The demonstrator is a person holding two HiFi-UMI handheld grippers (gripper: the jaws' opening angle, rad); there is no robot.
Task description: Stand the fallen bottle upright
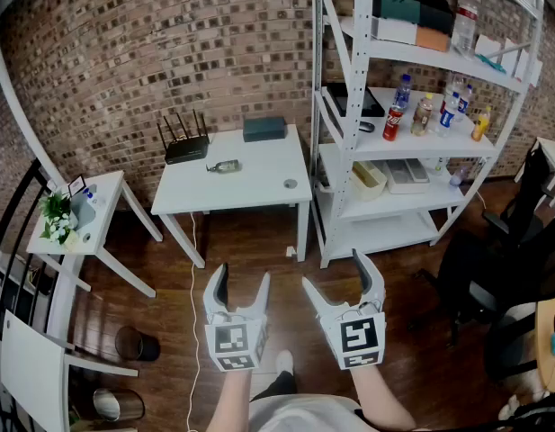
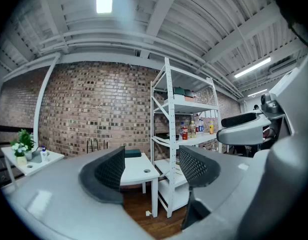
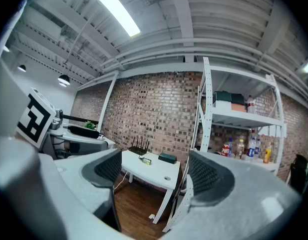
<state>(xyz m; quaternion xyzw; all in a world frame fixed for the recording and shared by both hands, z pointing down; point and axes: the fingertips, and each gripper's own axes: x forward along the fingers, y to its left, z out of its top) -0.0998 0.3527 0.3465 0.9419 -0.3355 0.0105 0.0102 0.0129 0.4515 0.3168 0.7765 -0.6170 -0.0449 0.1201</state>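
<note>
Left gripper [image 1: 241, 282]: holding its jaws spread wide, pinching nothing, pointing level across the wooden floor [image 1: 259, 250].
Right gripper [image 1: 335, 275]: holding its jaws equally wide apart, gripping nothing, hovering just beside the left one.
Left forearm [image 1: 228, 408]: reaching forward from the lower edge of the head view, leaning slightly inward.
Right forearm [image 1: 383, 401]: reaching forward alongside it, angling in from the right.
Bottle [image 1: 225, 166]: lying on its side on the white table [image 1: 259, 187], near the back left, well apart from both grippers.
Router [image 1: 185, 148]: standing just beside the bottle, at the table's back left corner.
Dark box [image 1: 264, 129]: sitting at the table's back edge, against the brick wall [image 1: 169, 52].
Shelf unit [image 1: 356, 106]: standing just right of the table, carrying upright bottles on its middle shelf.
Side table [image 1: 97, 214]: standing left of the white table, bearing a small plant [image 1: 54, 212].
</note>
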